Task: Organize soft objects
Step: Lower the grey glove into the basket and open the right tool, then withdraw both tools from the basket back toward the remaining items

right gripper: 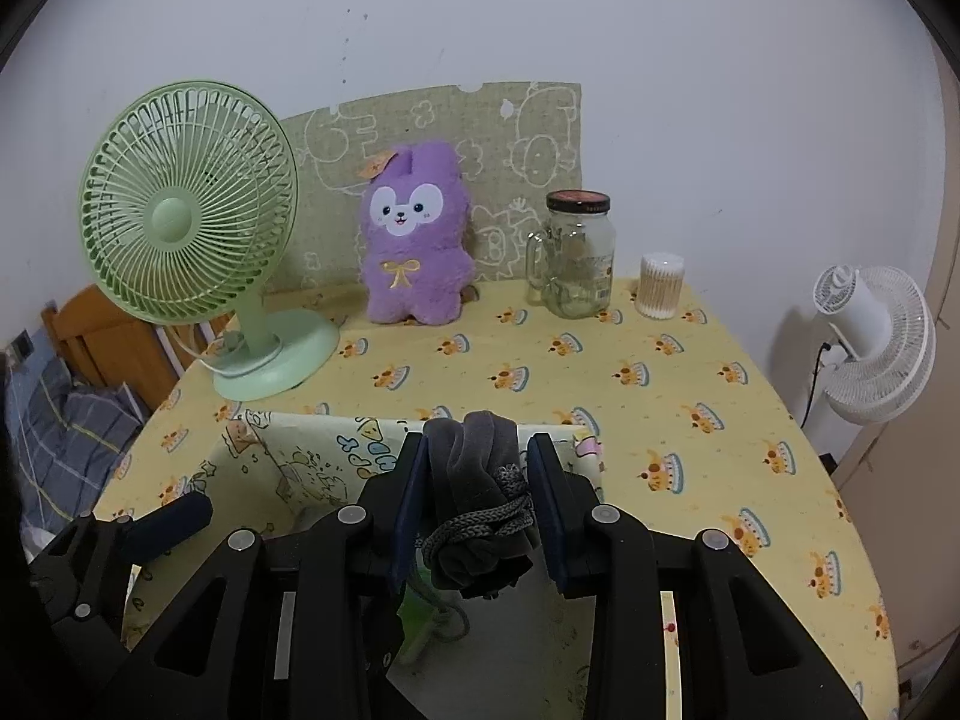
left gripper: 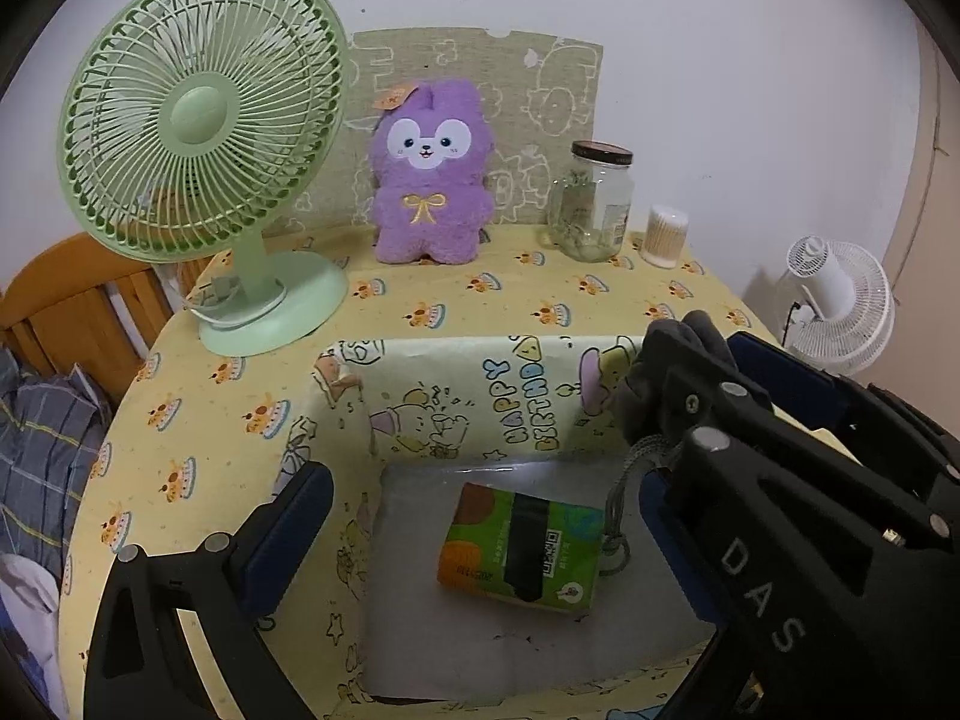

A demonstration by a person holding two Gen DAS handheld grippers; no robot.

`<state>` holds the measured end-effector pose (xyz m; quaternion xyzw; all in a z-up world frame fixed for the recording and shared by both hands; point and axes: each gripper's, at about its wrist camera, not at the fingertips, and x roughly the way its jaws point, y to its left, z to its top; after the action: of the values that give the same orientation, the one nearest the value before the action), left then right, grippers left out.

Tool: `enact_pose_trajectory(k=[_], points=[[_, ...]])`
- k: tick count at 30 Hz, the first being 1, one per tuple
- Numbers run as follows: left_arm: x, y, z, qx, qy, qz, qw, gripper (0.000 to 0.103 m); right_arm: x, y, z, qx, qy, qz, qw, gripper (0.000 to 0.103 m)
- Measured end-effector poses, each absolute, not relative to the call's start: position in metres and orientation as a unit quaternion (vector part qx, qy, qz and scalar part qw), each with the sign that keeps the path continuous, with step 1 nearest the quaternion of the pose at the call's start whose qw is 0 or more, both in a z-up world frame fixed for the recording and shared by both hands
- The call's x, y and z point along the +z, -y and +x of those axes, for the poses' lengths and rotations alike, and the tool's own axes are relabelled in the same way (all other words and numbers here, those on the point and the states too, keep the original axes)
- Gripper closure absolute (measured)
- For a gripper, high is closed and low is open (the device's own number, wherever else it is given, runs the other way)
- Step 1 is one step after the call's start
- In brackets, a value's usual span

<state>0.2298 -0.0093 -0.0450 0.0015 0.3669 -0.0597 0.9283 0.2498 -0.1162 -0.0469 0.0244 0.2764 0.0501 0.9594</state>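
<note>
white wall (right gripper: 660, 60), wooden bedframe (left gripper: 72, 300), standing fan (right gripper: 870, 342)

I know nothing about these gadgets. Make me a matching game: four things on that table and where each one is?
Things:
1. purple plush toy
2. tissue pack
3. grey drawstring pouch
4. cotton swab tub

Places:
A. between the right gripper's pads, above the box
B. beside the glass jar, at the back right
C. lying on the floor of the birthday-print box
D. standing upright against the back board, next to the green fan

Pairs: 1-D, 2-C, 3-A, 4-B
</note>
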Motion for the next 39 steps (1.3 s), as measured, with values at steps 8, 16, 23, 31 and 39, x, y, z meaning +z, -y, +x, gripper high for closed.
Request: enact_pose_trajectory(k=[8,16,23,31,39], points=[[-0.041,0.009,0.227,-0.055,-0.354,-0.001,0.934,0.0,-0.046,0.117,0.248,0.058,-0.277,0.02,0.959,0.012],[-0.034,0.01,0.223,-0.066,-0.347,-0.001,0.935,0.0,-0.042,0.119,0.244,0.068,-0.292,0.025,0.954,0.011],[-0.02,0.013,0.209,-0.051,-0.325,0.012,0.944,0.0,-0.032,0.121,0.23,0.065,-0.284,0.027,0.956,0.01],[-0.007,0.013,0.189,-0.053,-0.31,0.003,0.949,0.0,-0.016,0.122,0.21,0.06,-0.264,0.03,0.962,0.007],[0.008,0.011,0.167,-0.049,-0.289,0.006,0.956,0.001,0.001,0.122,0.187,0.061,-0.244,0.028,0.967,0.006]])
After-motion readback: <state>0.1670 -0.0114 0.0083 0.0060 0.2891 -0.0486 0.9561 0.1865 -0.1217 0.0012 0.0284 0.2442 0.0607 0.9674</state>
